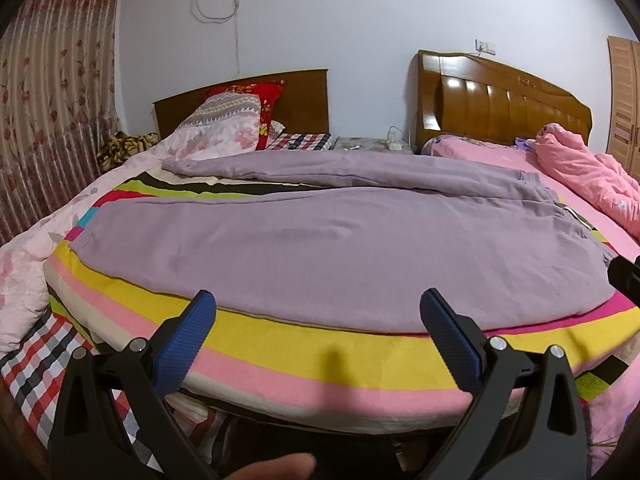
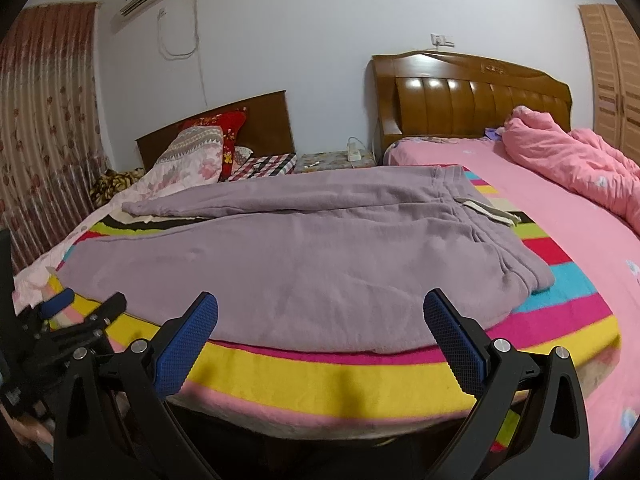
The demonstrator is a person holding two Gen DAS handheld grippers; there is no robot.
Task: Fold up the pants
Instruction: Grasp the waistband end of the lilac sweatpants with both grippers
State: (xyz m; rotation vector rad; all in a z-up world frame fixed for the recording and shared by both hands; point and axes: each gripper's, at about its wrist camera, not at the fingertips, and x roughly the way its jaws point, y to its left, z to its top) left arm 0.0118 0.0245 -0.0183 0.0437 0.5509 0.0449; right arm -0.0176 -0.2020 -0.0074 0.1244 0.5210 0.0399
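Left wrist view: lilac pants (image 1: 320,236) spread flat across a striped blanket (image 1: 328,344) on the bed, waistband to the right, legs running left, far leg angled away. Left gripper (image 1: 318,312) wide open and empty, hovering near the blanket's near edge, just short of the pants. Pink quilt (image 1: 580,168) far right.

Right wrist view: same pants (image 2: 304,256), waistband far right with a drawstring (image 2: 484,210) trailing. Right gripper (image 2: 320,312) open, empty, above the near hem. Left gripper (image 2: 76,308) visible at left.
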